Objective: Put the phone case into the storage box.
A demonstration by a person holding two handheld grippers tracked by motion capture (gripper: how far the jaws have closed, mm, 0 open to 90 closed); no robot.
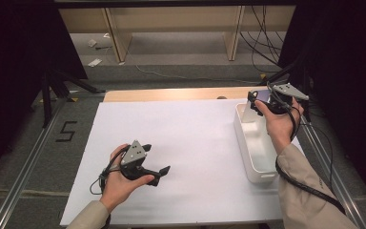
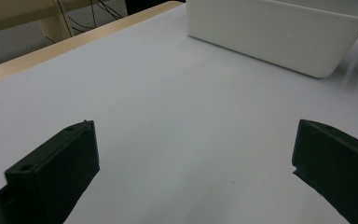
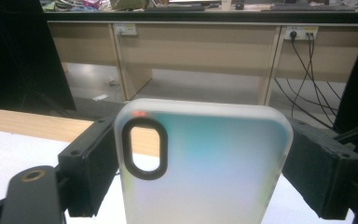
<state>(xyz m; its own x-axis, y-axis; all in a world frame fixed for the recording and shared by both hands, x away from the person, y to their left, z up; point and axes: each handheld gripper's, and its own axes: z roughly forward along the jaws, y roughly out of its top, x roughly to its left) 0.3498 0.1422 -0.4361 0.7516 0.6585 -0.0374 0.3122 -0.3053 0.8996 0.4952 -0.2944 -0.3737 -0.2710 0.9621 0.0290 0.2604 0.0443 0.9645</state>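
Your right hand-held gripper [image 3: 200, 163] is clamped across the sides of a translucent phone case [image 3: 205, 163], holding it upright above the far end of the white bin [image 1: 255, 157] at the counter's [image 1: 181, 138] right side; the case's oval camera cutout faces you at its upper left. Your left hand-held gripper [image 1: 153, 172] rests low over the bare white counter, its jaws spread wide with nothing between them; it sits well apart from the bin.

A black numeral "5" [image 1: 66, 131] is marked on the grey floor, left of the white table [image 1: 181, 143].
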